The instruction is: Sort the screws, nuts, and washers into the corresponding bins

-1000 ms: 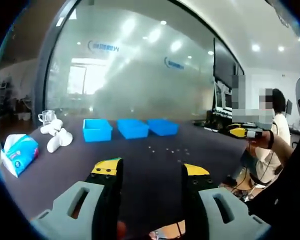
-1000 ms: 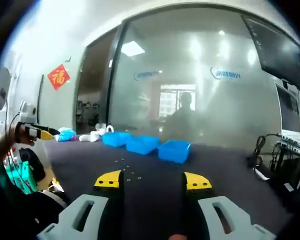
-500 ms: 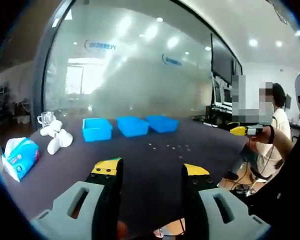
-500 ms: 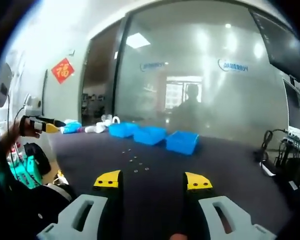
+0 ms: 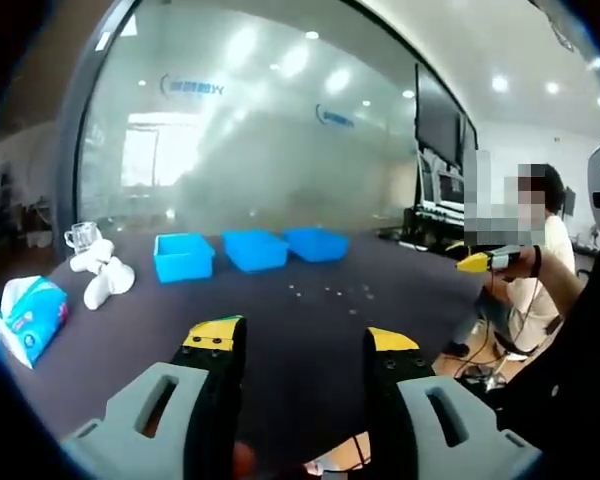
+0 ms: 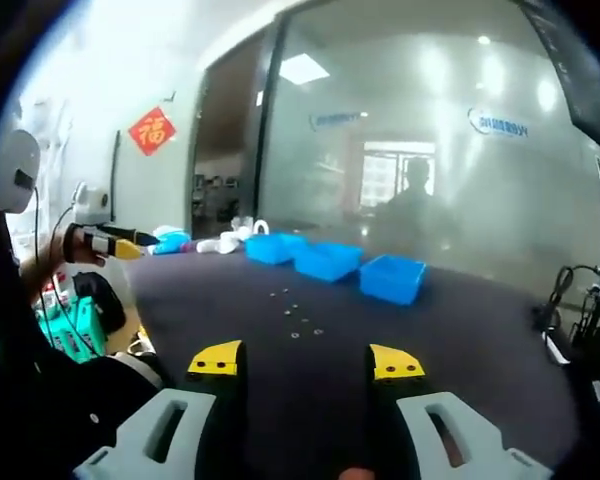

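Observation:
Three blue bins (image 5: 248, 250) stand in a row at the far side of a dark table (image 5: 280, 340); in the right gripper view the bins (image 6: 330, 262) lie past the middle. Small screws, nuts and washers (image 5: 330, 292) are scattered on the table in front of them, and the same loose parts (image 6: 295, 312) sit ahead of my right gripper. My left gripper (image 5: 300, 340) hovers open above the near table edge, empty. My right gripper (image 6: 305, 362) is open too, holding nothing. The other gripper (image 5: 485, 261) enters from the right, and the left one (image 6: 110, 241) from the left.
A tissue pack (image 5: 28, 315), a white toy (image 5: 98, 270) and a glass cup (image 5: 80, 236) lie at the table's left end. A frosted glass wall (image 5: 260, 140) stands behind. A seated person (image 5: 540, 260) is at the right by monitors. Cables (image 6: 570, 300) lie at the table's right.
Both views have shifted slightly as the hands moved; the right view turned so the bins and loose parts sit further right. Jaws stay open, nothing picked up.

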Available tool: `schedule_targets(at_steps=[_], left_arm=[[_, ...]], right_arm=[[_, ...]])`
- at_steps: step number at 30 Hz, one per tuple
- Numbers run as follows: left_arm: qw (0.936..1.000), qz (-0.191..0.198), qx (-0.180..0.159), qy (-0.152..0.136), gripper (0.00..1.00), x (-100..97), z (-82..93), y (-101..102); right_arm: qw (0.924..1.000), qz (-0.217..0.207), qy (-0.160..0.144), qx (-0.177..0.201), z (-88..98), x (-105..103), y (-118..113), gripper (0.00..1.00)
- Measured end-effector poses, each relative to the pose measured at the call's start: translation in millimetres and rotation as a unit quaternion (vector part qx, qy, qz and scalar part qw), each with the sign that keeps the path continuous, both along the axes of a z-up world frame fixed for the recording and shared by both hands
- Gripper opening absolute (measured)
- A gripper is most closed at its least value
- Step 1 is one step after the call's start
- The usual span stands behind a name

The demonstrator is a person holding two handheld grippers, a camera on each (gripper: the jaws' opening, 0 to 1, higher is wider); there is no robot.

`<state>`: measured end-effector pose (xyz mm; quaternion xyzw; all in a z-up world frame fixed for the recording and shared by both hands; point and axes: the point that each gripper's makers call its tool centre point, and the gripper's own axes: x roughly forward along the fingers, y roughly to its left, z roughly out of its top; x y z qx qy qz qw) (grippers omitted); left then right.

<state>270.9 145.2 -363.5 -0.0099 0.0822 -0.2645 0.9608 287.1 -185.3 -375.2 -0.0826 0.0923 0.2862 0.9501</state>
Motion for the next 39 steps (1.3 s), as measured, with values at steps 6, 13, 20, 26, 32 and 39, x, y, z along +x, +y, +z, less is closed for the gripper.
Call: schedule_targets(at_steps=[6, 13, 20, 26, 32, 39], left_arm=[[0.9998, -0.012, 0.013, 0.008, 0.45, 9.5, 0.5, -7.5], [0.9982, -0.030, 0.041, 0.033, 0.44, 32.4, 2.4, -10.1], [0.9914, -0.086, 0.076, 0.064, 0.41, 58.7, 4.9, -32.7], [0.9840, -0.121, 0.091, 0.093, 0.38, 89.7, 8.5, -50.8], [0.9718, -0.146, 0.129, 0.133, 0.38, 117.9, -1.2, -68.3], [0.9584, -0.170, 0.140, 0.182, 0.38, 127.3, -14.7, -94.8]], right_arm=[[0.9999, 0.016, 0.002, -0.005, 0.8, 2.0, 7.6, 0.43], [0.9998, 0.022, -0.004, -0.002, 4.8, 4.9, 10.9, 0.43], [0.9997, 0.023, -0.009, -0.003, 6.1, 6.9, 12.1, 0.43], [0.9998, 0.016, -0.010, 0.006, 5.1, 10.4, 10.8, 0.42], [0.9998, 0.020, -0.009, 0.001, 2.2, 11.0, 13.3, 0.42], [0.9996, 0.025, -0.008, -0.009, 1.1, 8.9, 13.3, 0.42]])
